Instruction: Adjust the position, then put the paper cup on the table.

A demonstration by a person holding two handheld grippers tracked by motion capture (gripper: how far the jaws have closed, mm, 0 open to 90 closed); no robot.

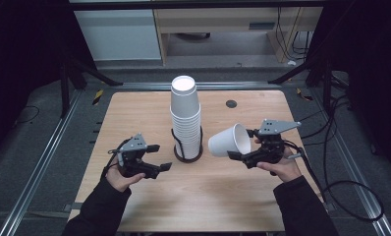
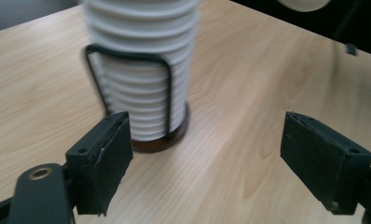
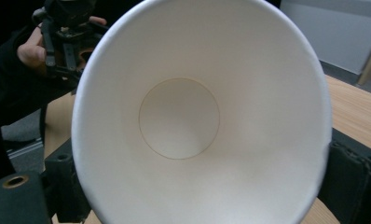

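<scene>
A tall stack of white paper cups (image 1: 185,115) stands upside down in a black wire holder (image 1: 187,152) at the middle of the wooden table. My right gripper (image 1: 242,143) is shut on a single white cup (image 1: 225,141), held on its side above the table to the right of the stack. That cup's mouth (image 3: 197,121) faces the right gripper view, with a jaw on each side of the rim. My left gripper (image 1: 160,157) stands open and empty just left of the holder. In the left gripper view the stack (image 2: 141,70) and the holder's base (image 2: 176,137) lie just beyond the spread jaws.
The table (image 1: 203,196) has bare wood in front of the holder. A small black round cap (image 1: 231,103) sits near its far right edge. Cables (image 1: 350,196) trail over the floor at the right, and metal rails run along both sides.
</scene>
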